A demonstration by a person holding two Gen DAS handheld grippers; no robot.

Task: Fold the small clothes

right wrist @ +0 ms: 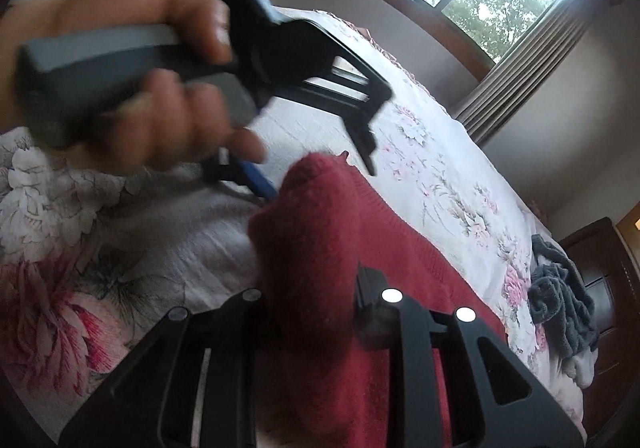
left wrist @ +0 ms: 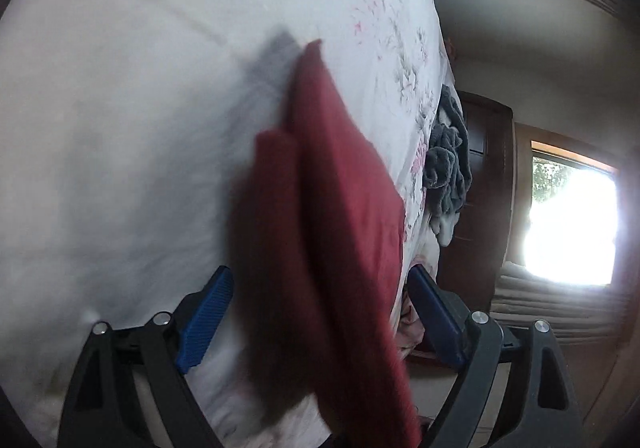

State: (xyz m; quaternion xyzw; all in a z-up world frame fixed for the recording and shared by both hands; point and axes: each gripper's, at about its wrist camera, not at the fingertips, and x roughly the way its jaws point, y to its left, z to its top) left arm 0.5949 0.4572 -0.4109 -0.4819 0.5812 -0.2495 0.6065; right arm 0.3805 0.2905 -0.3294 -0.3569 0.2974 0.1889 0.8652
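Left gripper (left wrist: pixel 320 324) had its jaws apart around the red sweater (left wrist: pixel 340 183) on the bed (left wrist: pixel 120 87); right gripper (right wrist: pixel 312 312) was clamped on a bunched fold; one-sided pull could've undone it, imo.

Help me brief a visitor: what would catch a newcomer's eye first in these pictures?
The dark red garment, mid-frame on the floral bedspread, with the right hand-held gripper closed on its bunched fold. Next, the person's hand holding the left hand-held gripper, open around the cloth. A grey clothes heap lies farther along the bed.
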